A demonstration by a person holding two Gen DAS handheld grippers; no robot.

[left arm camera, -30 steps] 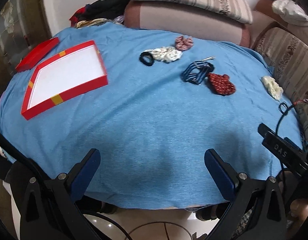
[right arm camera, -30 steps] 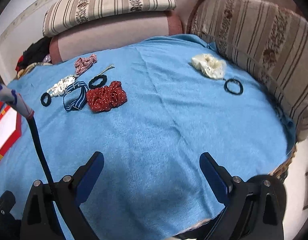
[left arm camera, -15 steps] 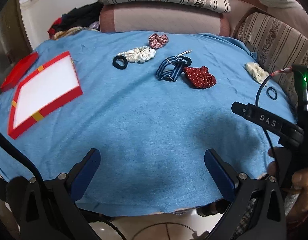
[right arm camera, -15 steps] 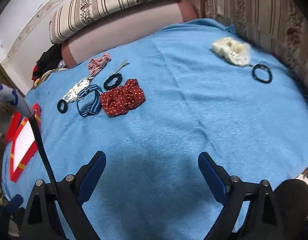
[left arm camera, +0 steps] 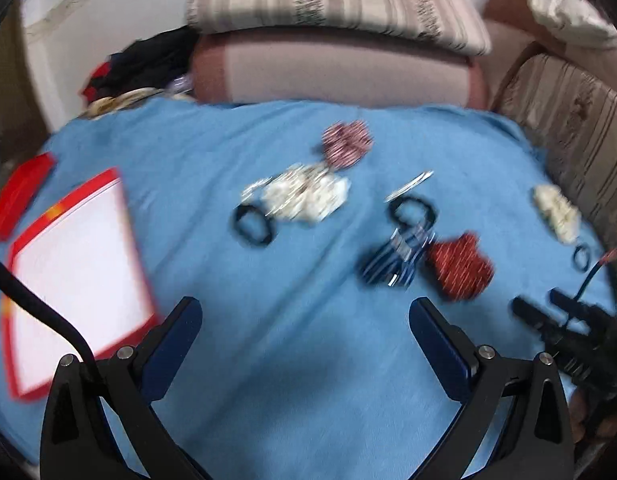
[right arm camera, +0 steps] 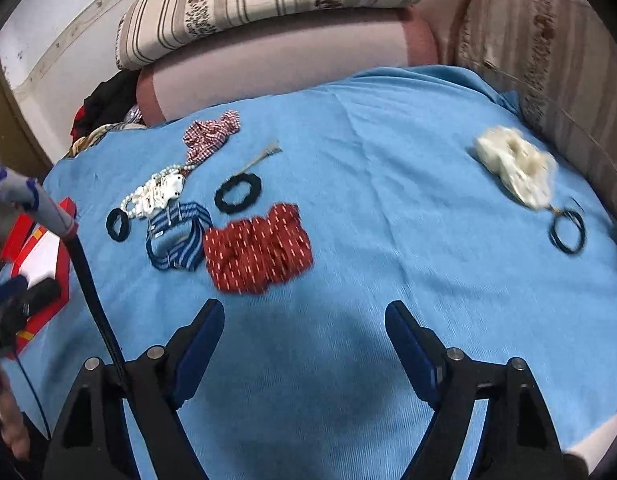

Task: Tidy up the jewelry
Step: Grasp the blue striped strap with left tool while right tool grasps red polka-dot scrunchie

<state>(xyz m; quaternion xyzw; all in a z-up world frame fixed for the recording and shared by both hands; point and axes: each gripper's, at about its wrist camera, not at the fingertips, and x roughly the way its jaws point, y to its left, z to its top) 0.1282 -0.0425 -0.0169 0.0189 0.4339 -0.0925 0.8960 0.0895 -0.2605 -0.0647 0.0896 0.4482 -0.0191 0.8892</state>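
Note:
Hair accessories lie on a blue cloth. A red dotted scrunchie (right arm camera: 258,249) (left arm camera: 460,266), a blue striped band (right arm camera: 178,236) (left arm camera: 392,258), a black scrunchie (right arm camera: 238,193), a small black tie (right arm camera: 118,224) (left arm camera: 252,226), a white bead piece (right arm camera: 158,196) (left arm camera: 304,196), a red checked bow (right arm camera: 210,136) (left arm camera: 346,144) and a metal clip (right arm camera: 262,158) sit mid-table. A cream scrunchie (right arm camera: 516,170) and a thin black tie (right arm camera: 568,232) lie at the right. A red box with white lining (left arm camera: 76,268) lies left. My left gripper (left arm camera: 304,328) and right gripper (right arm camera: 304,332) are open and empty above the near cloth.
The red box lid (left arm camera: 18,196) lies at the far left edge. Striped sofa cushions (right arm camera: 264,4) border the back and right. Dark clothes (left arm camera: 148,64) are piled at the back left. A black cable (right arm camera: 92,292) hangs on the left of the right wrist view.
Both grippers have moved forward over the cloth toward the accessories, which now look larger and nearer. Both stay open and empty. The left wrist view is motion-blurred.

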